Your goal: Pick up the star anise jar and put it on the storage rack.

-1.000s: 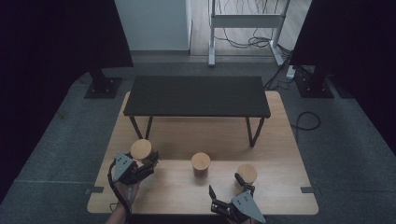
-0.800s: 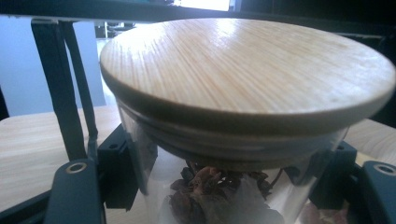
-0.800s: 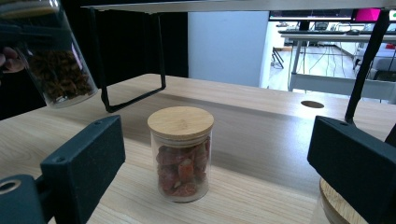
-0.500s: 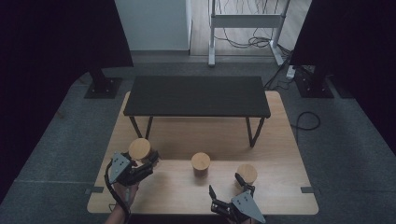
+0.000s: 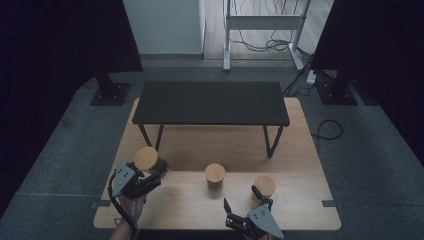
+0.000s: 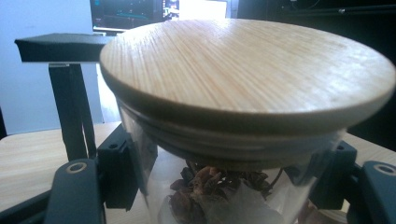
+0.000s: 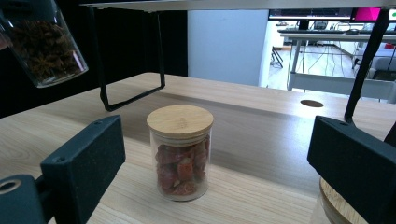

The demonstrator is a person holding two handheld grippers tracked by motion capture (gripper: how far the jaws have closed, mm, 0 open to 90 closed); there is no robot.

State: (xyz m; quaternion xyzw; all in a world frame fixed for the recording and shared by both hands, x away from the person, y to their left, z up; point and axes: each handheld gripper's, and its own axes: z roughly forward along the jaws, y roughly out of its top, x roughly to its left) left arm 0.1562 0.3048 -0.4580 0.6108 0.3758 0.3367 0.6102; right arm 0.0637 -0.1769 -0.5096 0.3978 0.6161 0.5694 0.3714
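Note:
My left gripper (image 5: 151, 173) is shut on a glass jar of star anise (image 6: 219, 196) with a round wooden lid (image 5: 146, 158), just below the lid. In the right gripper view this jar (image 7: 44, 44) hangs tilted above the table at the upper left. A second jar with reddish dried pieces (image 7: 180, 154) and a wooden lid stands on the wooden table (image 5: 300, 150) at mid front (image 5: 215, 175). My right gripper (image 5: 241, 198) is open and points at it from a short way back (image 7: 217, 158). A third lidded jar (image 5: 264, 186) stands by its right jaw.
A low black bench (image 5: 212, 102) stands on the far half of the wooden table, its thin legs (image 5: 270, 142) reaching down to the top. Bare wood lies between the jars and the front edge. Dark stands and cables (image 5: 327, 130) sit on the floor around.
The left gripper with its jar has drifted very slightly to the left. The right gripper and the other two jars have stayed put.

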